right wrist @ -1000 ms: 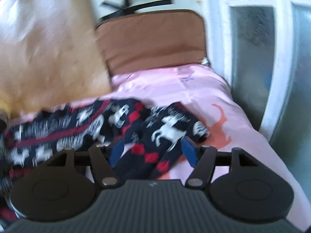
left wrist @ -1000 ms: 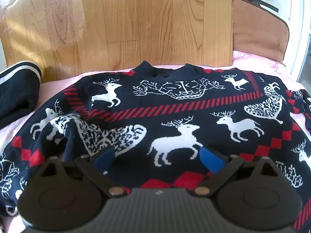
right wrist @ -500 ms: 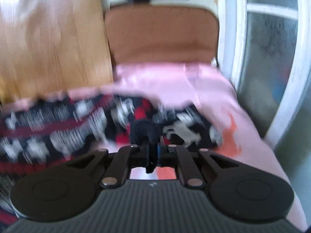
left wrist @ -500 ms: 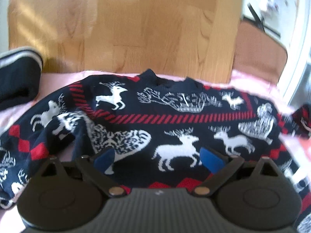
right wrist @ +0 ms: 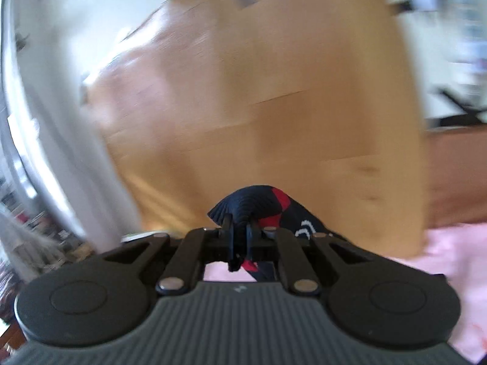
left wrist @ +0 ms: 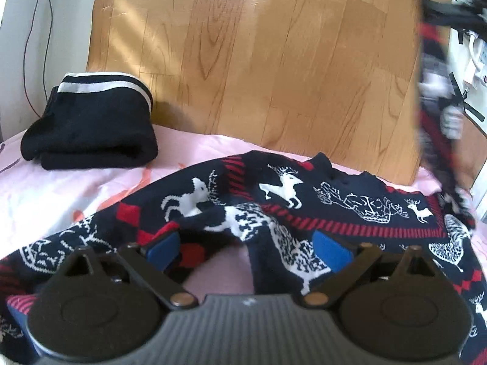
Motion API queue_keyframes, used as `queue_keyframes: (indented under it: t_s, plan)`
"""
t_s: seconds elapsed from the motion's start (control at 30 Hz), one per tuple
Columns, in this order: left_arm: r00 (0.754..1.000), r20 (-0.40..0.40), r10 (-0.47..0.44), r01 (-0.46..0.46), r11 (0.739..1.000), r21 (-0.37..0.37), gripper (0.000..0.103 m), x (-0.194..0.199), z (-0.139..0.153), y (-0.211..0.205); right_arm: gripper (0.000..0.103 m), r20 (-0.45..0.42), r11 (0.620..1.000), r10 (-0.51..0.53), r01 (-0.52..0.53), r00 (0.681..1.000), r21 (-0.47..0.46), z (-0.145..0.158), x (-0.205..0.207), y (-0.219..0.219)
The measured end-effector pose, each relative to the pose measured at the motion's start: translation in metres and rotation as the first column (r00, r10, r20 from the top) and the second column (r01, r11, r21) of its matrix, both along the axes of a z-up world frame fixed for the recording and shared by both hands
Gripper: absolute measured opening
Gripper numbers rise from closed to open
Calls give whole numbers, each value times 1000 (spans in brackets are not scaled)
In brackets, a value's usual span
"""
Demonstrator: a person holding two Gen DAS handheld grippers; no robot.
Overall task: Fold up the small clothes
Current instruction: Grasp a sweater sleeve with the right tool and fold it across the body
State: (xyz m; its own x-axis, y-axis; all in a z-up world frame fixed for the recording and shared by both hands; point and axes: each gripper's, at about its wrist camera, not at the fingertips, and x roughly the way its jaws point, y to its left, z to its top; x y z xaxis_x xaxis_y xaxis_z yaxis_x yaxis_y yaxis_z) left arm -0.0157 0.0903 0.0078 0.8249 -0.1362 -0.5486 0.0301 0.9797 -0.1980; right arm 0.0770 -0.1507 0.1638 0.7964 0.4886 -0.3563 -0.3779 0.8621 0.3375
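Observation:
A navy sweater (left wrist: 350, 210) with white reindeer and red bands lies spread on the pink bed sheet (left wrist: 67, 194). My left gripper (left wrist: 246, 251) is open and empty, just above the sweater's left armpit area. My right gripper (right wrist: 240, 237) is shut on the sweater's right sleeve cuff (right wrist: 258, 203) and holds it up in the air. In the left wrist view that lifted sleeve (left wrist: 438, 115) hangs blurred at the far right.
A folded black garment (left wrist: 91, 124) with white stripes sits at the back left of the bed. A wooden headboard (left wrist: 258, 60) stands behind. A brown cushion (right wrist: 456, 176) is at the right. A cable (left wrist: 33, 39) runs down the left wall.
My right gripper closed on the right sleeve cuff and lifted it high, swinging left. My left gripper moved left over the sweater, staying open.

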Motion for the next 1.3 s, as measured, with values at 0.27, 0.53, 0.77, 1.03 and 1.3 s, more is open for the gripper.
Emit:
queue_keyframes:
  t_s: [0.27, 0.53, 0.77, 1.03, 1.3]
  plan:
    - [1000, -2, -24, 24, 1000, 12, 98, 0, -1, -5, 10, -170, 998, 44, -49, 985, -25, -63, 35, 35]
    - [999, 5, -32, 32, 999, 31, 99, 0, -4, -9, 11, -248, 985, -169, 168, 954, -26, -123, 15, -70]
    - [998, 22, -51, 50, 997, 64, 99, -1, -5, -17, 67, -231, 859, -499, 443, 835, -255, -181, -18, -149]
    - [1000, 4, -23, 22, 994, 110, 99, 3, -7, -22, 62, -81, 930, -352, 339, 932, -138, -160, -35, -101]
    - [1000, 4, -21, 21, 994, 103, 99, 3, -8, -20, 29, -234, 985, -114, 80, 966, -151, -199, 5, -13]
